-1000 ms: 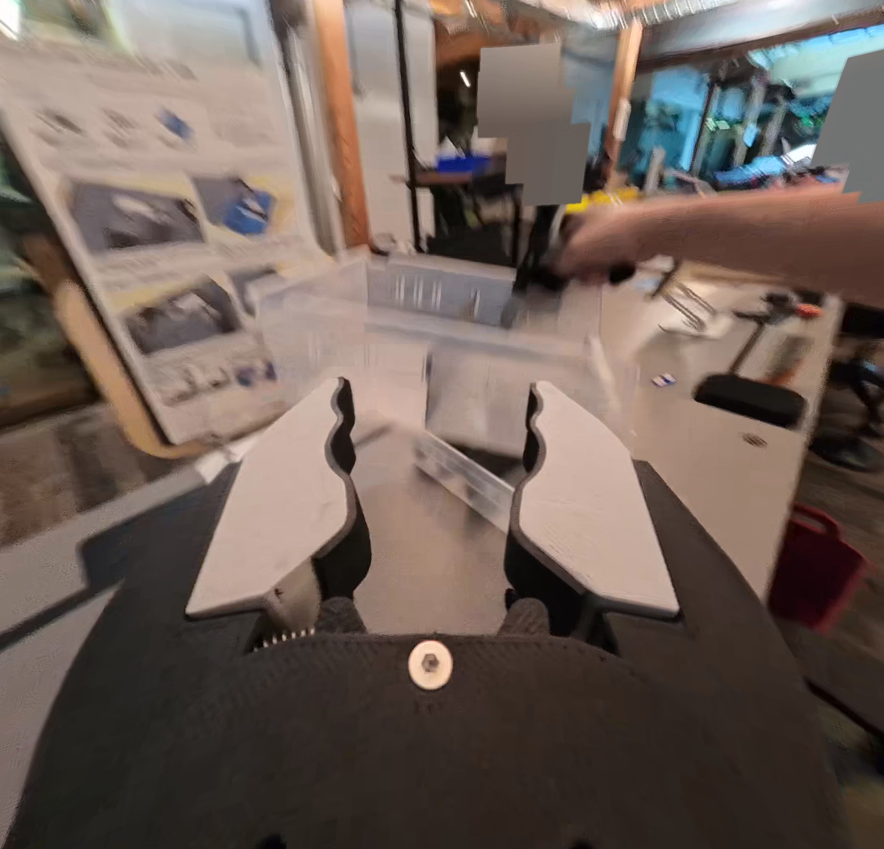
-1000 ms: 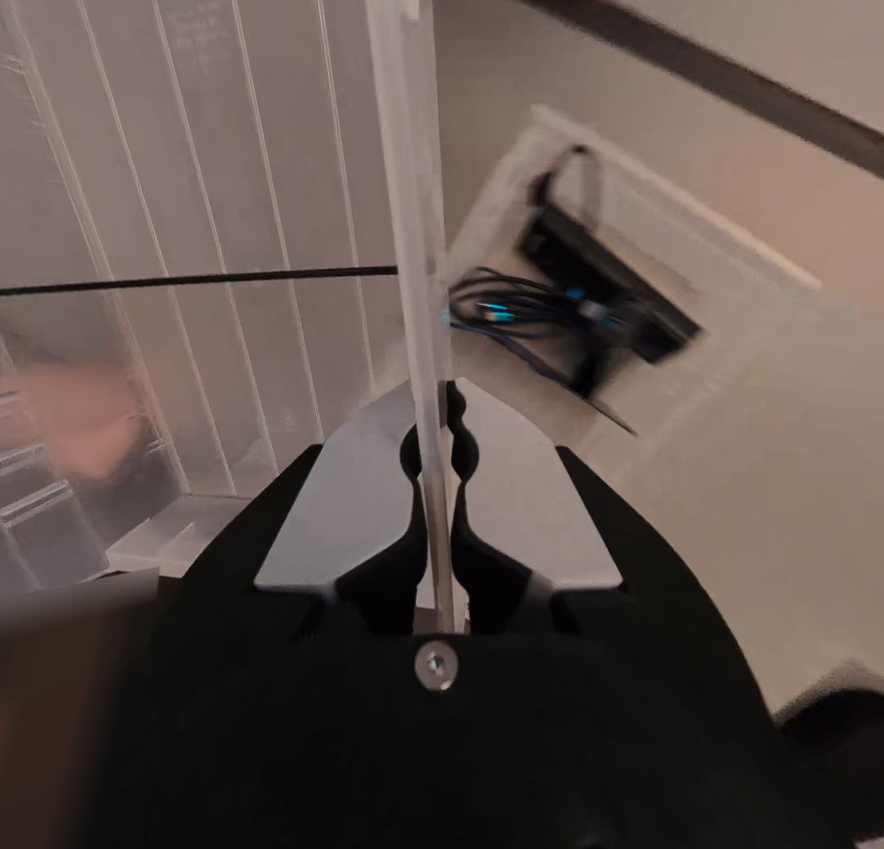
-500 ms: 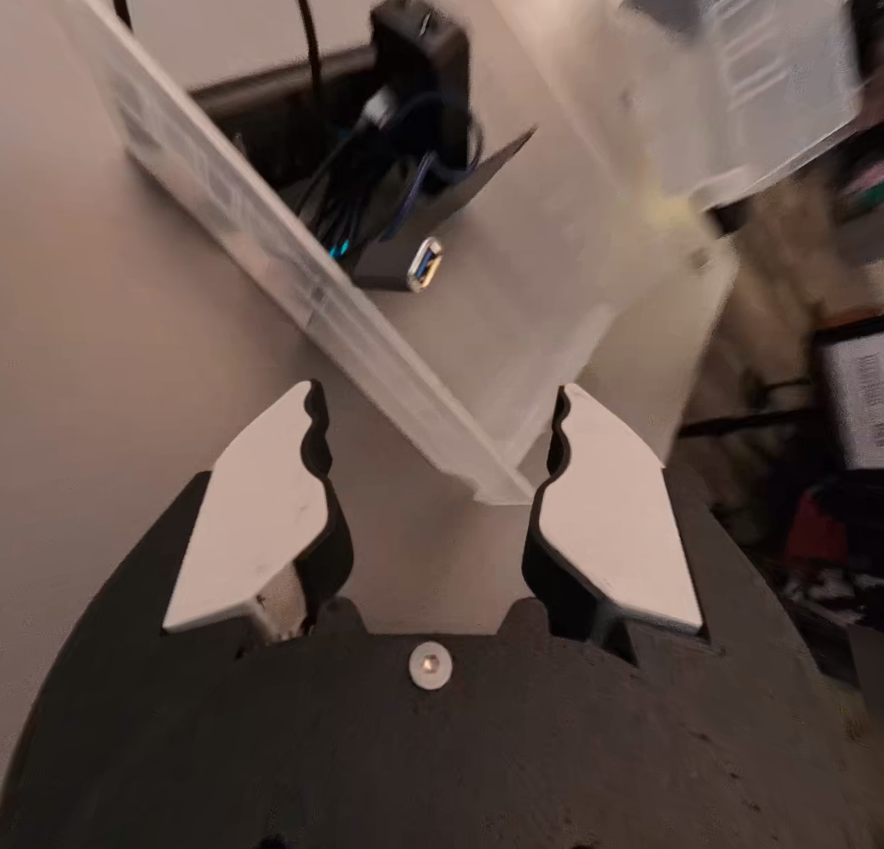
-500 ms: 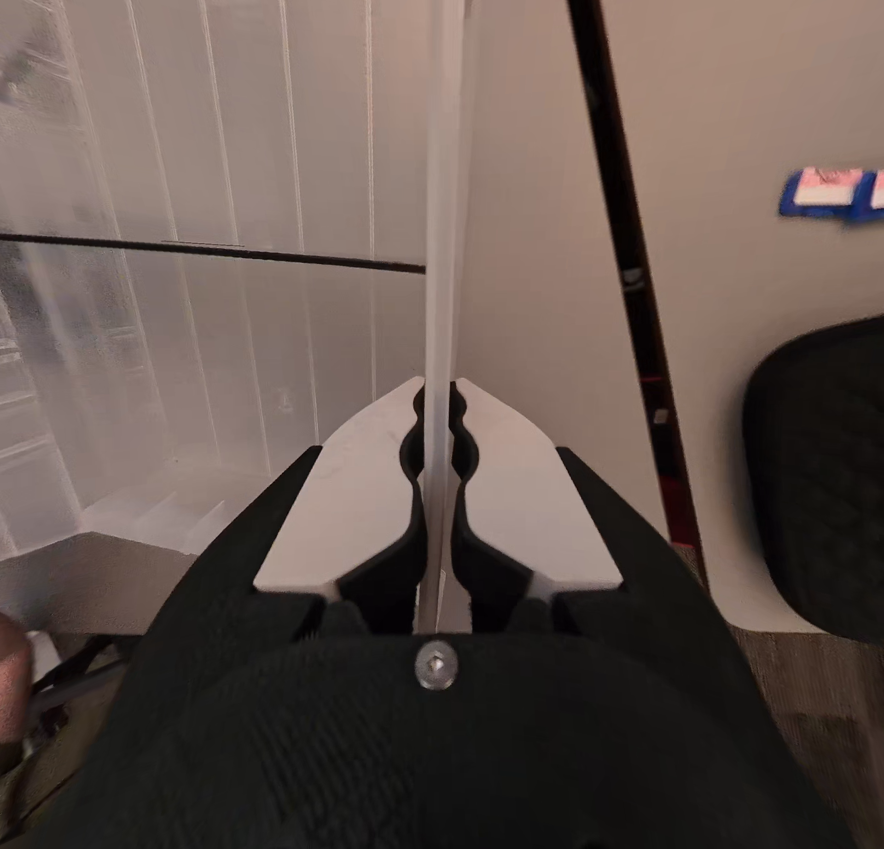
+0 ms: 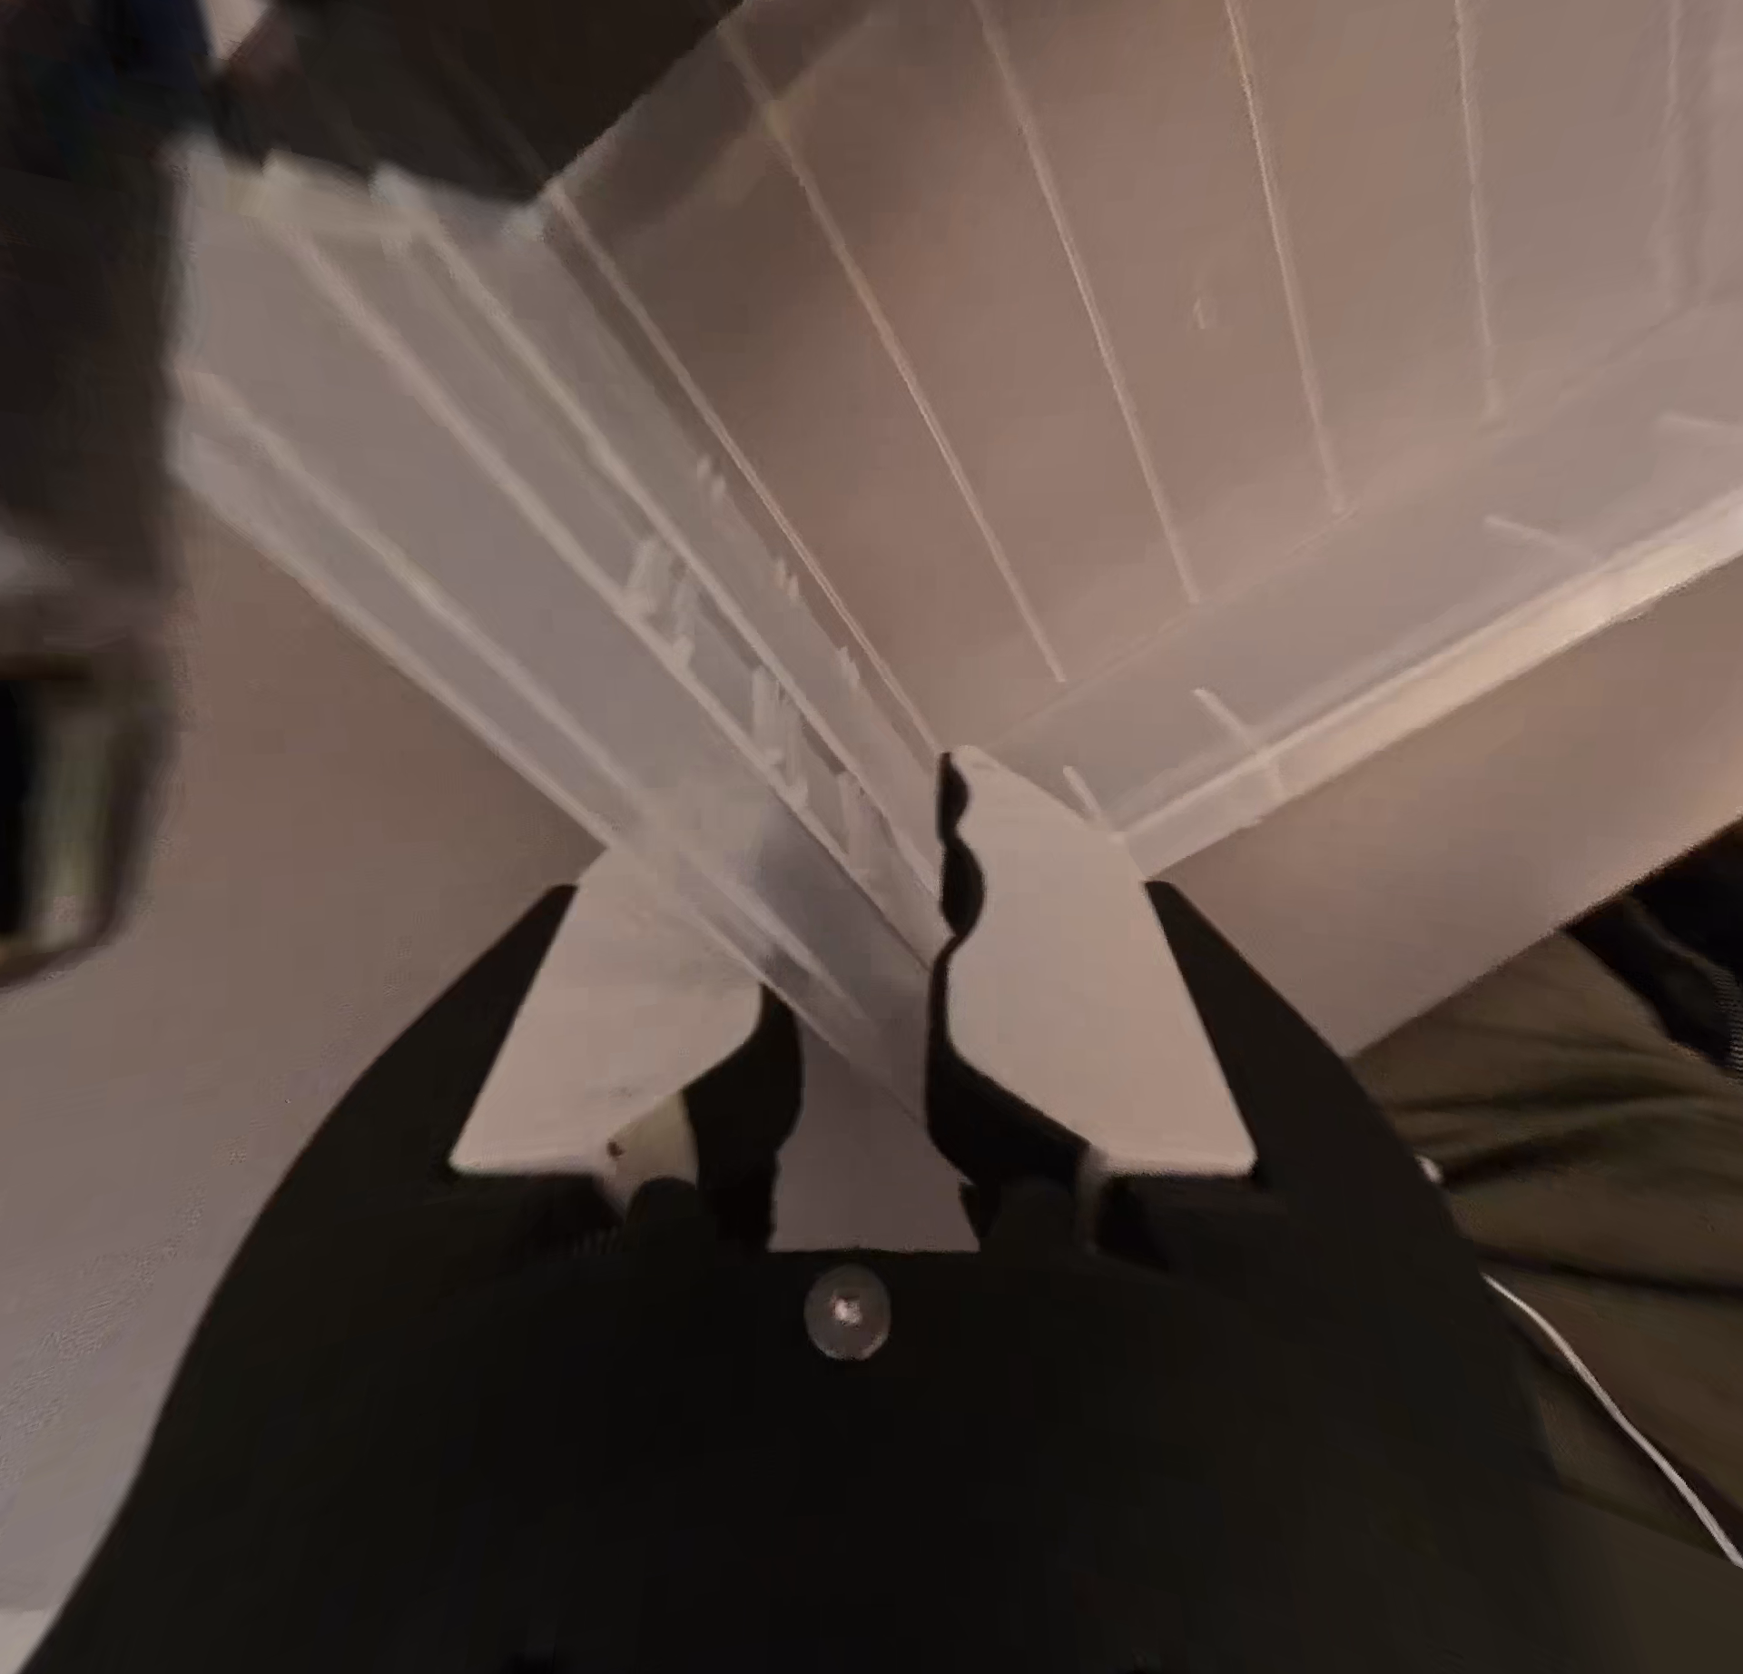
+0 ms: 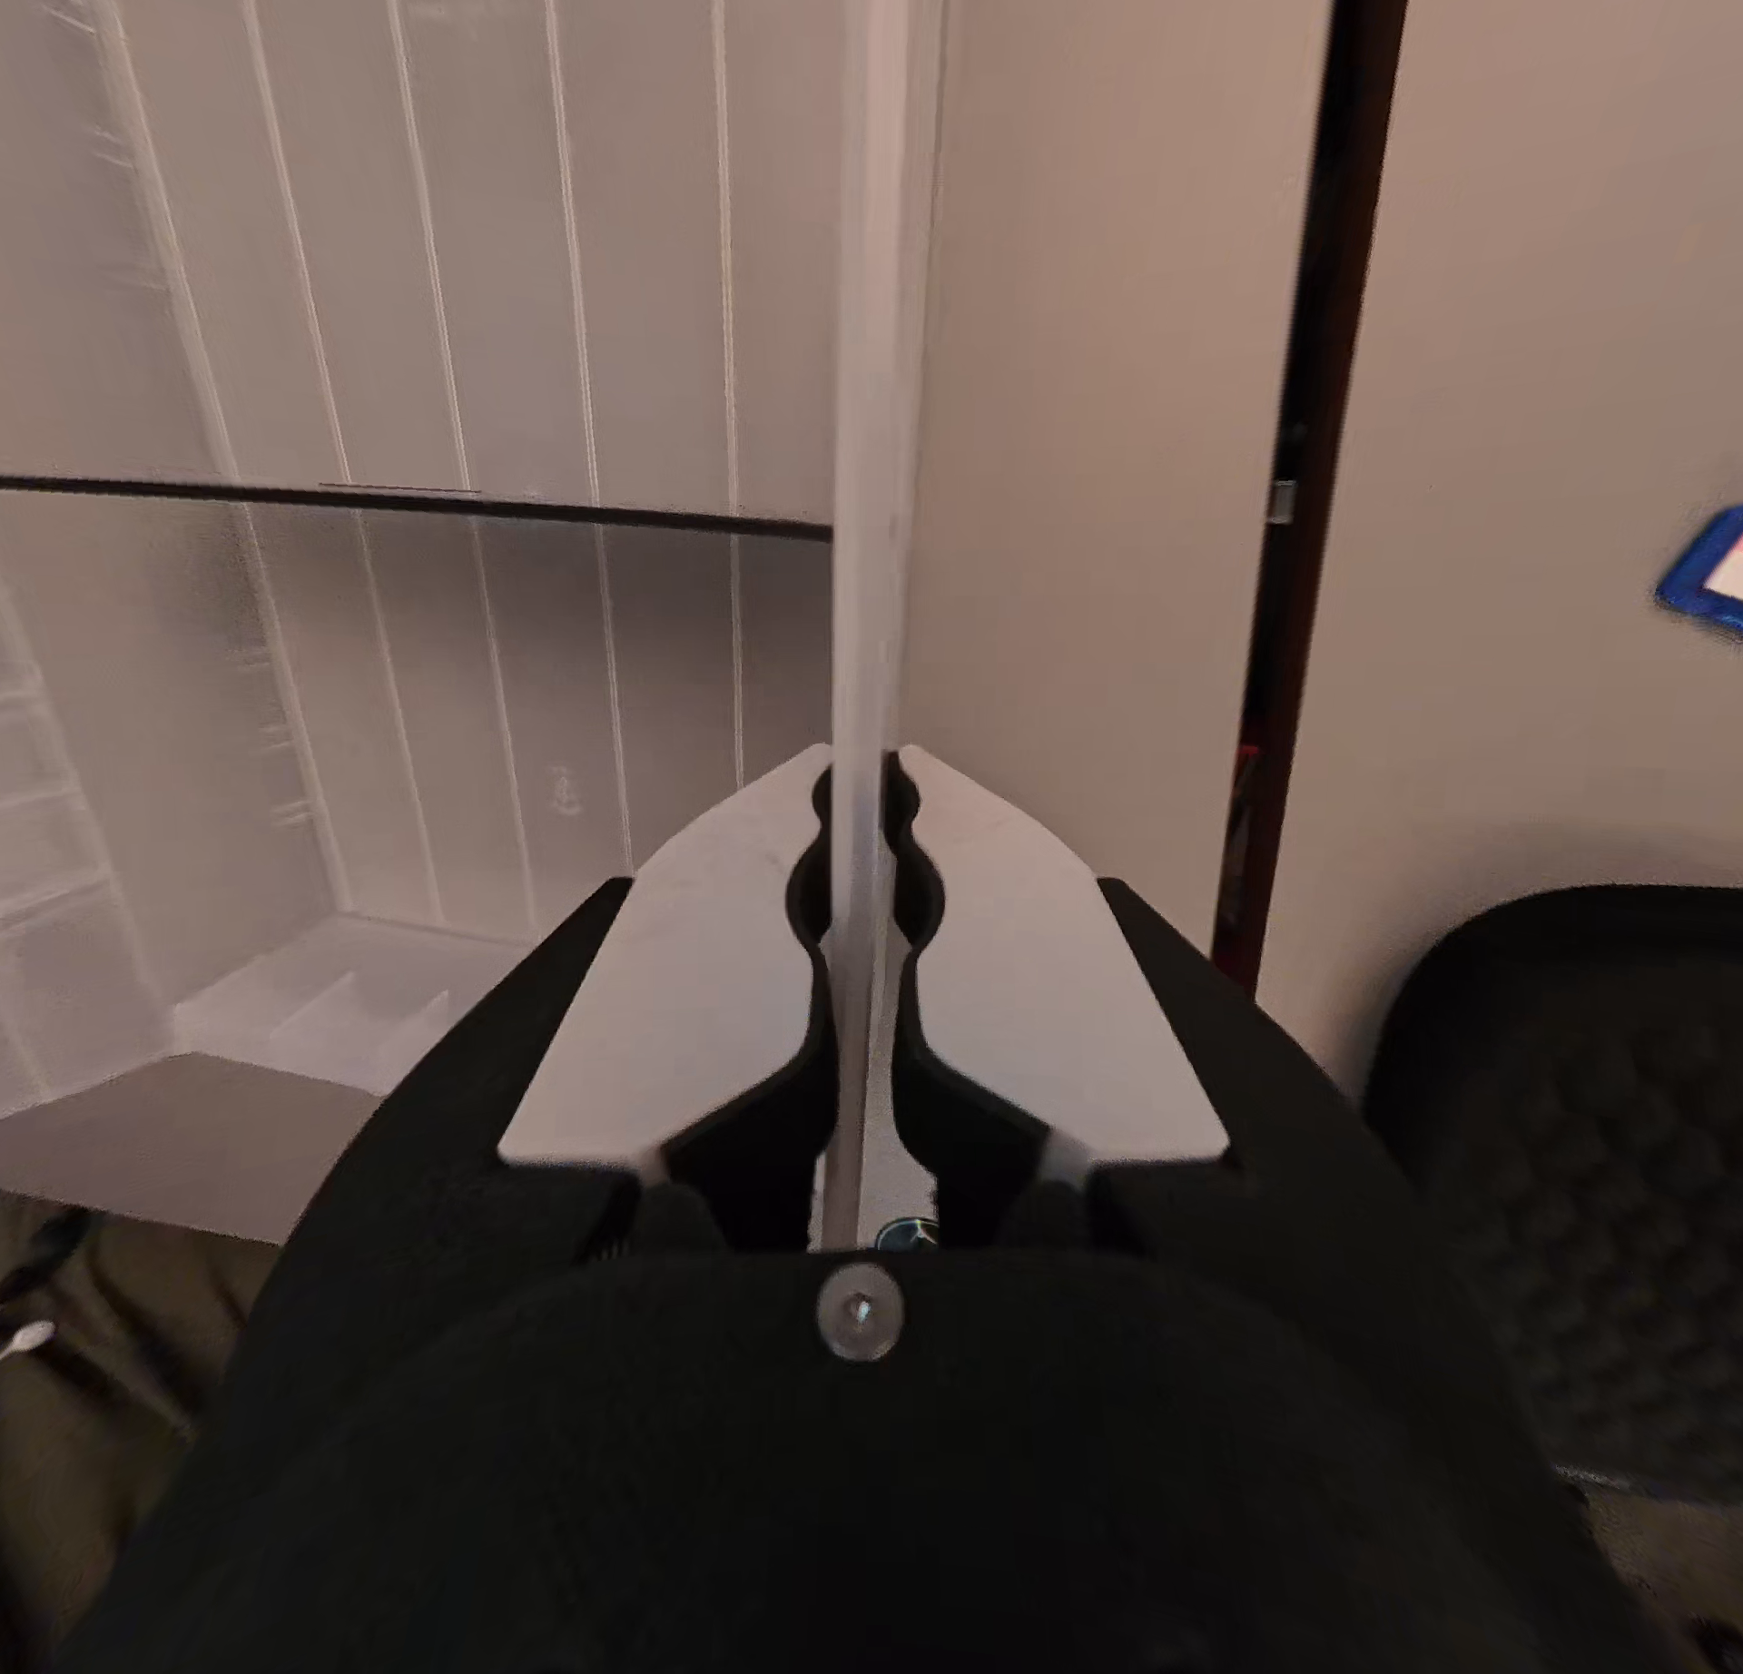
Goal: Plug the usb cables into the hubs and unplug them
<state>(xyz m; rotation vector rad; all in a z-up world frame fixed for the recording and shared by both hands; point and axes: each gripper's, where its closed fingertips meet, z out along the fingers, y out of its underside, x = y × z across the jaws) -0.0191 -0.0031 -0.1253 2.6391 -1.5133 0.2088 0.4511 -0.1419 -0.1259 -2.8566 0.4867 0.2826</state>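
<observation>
A clear plastic bin [image 5: 1085, 355] fills the left wrist view, tilted, with its ribbed wall and rim close to the camera. My left gripper [image 5: 849, 874] is shut on the bin's rim, which runs slantwise between the white fingers [image 5: 1047, 968]. In the right wrist view the bin [image 6: 424, 308] shows on the left. My right gripper [image 6: 865, 761] is shut on the bin's upright wall edge. No usb cable or hub shows in either view.
A thin black line [image 6: 377, 497] shows through the bin wall. A dark upright pole [image 6: 1320, 403], a black padded seat [image 6: 1556, 1157] and a blue card [image 6: 1707, 582] lie to the right. Olive fabric [image 5: 1509, 1110] is beyond the pale table's [image 5: 189, 1063] edge. One gripper's finger ends stand about 50 cm off the other's.
My left gripper has gone from open to shut on the bin's rim. The hub and cables have left its view. My right gripper has stayed shut on the bin wall.
</observation>
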